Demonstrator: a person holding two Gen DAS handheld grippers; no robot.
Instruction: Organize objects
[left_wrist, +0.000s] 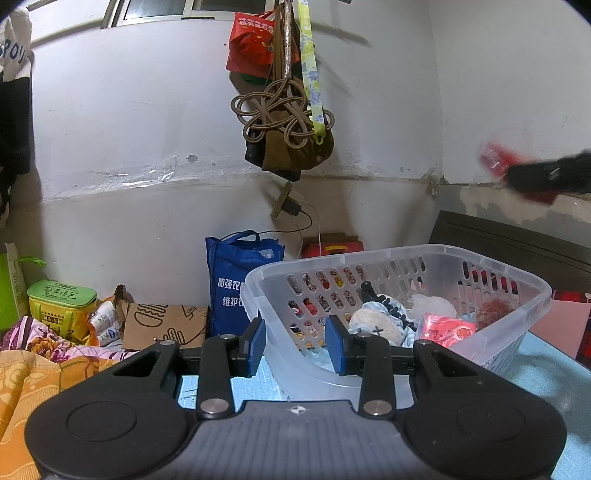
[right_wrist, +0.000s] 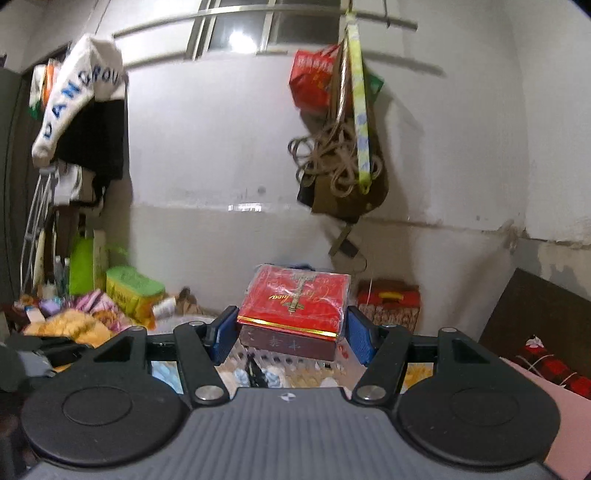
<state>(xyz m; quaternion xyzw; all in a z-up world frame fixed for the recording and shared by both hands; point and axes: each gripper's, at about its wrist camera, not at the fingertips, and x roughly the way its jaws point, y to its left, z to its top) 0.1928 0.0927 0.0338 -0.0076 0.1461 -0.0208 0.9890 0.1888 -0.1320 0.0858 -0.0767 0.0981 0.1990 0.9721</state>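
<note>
Item: my right gripper (right_wrist: 291, 334), pads clamped on either side of a red cigarette pack (right_wrist: 293, 304) (cellophane-wrapped, gold edge), held in the air above the basket (right_wrist: 280, 363). Item: my left gripper (left_wrist: 295, 341), jaws parted, nothing between them, at the near rim of the clear plastic basket (left_wrist: 480, 258) on the blue table (left_wrist: 546, 373). Basket contents: black hair clip (left_wrist: 384, 299), red packet (left_wrist: 448, 330), pale fabric pieces. Behind: blue tote bag (left_wrist: 231, 284).
</note>
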